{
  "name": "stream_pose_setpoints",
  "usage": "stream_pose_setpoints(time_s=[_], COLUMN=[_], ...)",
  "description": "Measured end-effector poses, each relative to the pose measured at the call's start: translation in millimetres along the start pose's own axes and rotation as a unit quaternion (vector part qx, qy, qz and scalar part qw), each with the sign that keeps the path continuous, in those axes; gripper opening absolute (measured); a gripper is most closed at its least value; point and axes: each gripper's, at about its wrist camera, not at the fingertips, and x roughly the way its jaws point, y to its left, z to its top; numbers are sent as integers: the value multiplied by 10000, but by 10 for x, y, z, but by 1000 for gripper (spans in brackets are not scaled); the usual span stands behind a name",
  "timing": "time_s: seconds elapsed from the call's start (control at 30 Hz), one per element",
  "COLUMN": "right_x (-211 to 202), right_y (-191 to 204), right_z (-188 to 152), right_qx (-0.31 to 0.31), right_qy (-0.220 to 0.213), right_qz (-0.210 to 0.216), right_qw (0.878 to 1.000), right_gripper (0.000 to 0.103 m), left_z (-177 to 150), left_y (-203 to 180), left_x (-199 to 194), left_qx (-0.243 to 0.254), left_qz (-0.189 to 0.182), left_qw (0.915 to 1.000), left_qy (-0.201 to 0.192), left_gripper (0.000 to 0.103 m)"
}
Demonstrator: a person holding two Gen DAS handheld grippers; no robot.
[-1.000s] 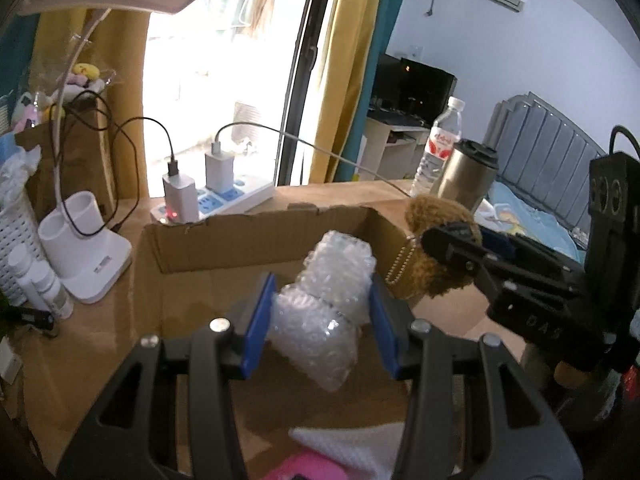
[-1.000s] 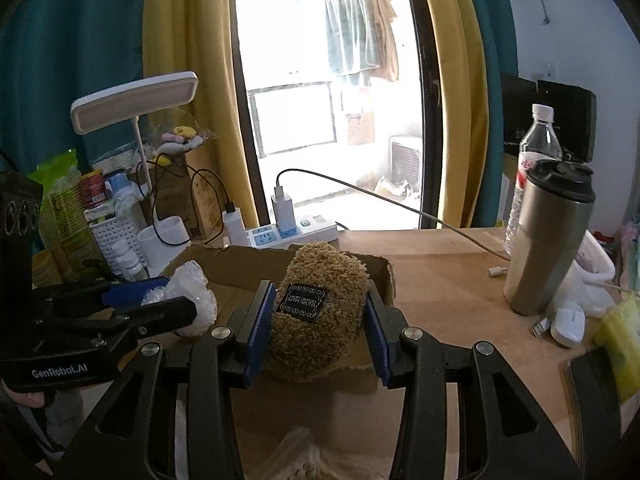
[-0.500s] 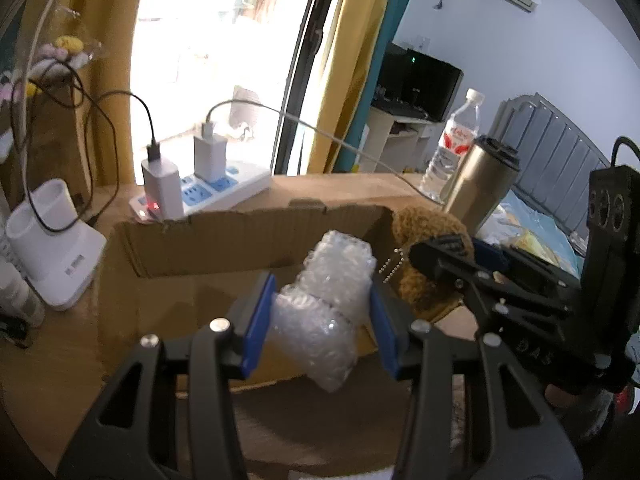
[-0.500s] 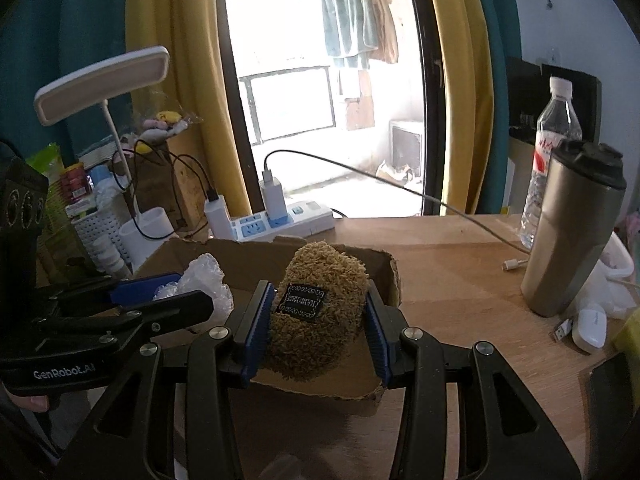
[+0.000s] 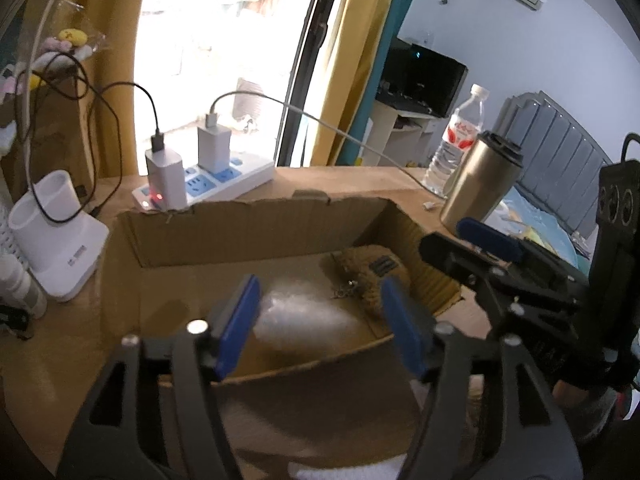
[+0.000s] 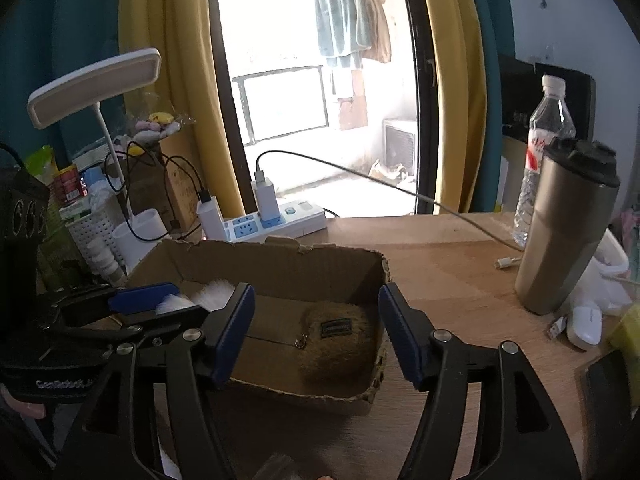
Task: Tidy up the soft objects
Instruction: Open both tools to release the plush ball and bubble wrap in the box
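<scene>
Hovering spread and empty, both tongs [image 5: 320,320] [image 6: 316,332] clear the cardboard box [image 6: 280,264] — brown plush [image 6: 336,344] and bubble wrap [image 5: 308,312] rest inside, collected together.

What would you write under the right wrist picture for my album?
Open right tongs hover over a cardboard box where a fuzzy brown plush lies.

the left matte-black plastic two-finger gripper [image 5: 320,326] and its right twin [image 6: 316,330] each carry blue rubber finger pads [image 6: 236,332] and silver pivot screws [image 6: 192,334], with white "genrobot" lettering [image 6: 64,384] at eight o'clock in the right wrist view.
</scene>
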Motion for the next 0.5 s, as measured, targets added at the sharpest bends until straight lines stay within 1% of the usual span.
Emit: stream_pose_setpoints(time_s=[0.27, 0.5], right_x=[-224, -435], right_y=[88, 220], right_z=[28, -5], right_qx=[-73, -152], right_qy=[-137, -223], right_qz=[-55, -78], right_qw=[9999, 9996], right_gripper=[68, 68], left_z=[-51, -128], left_y=[-12, -23], left_x=[-307, -610], left_qx=[17, 43], left_qz=[116, 145], left_qw=[9997, 9989], left_qy=[-236, -436], left_gripper=[70, 72])
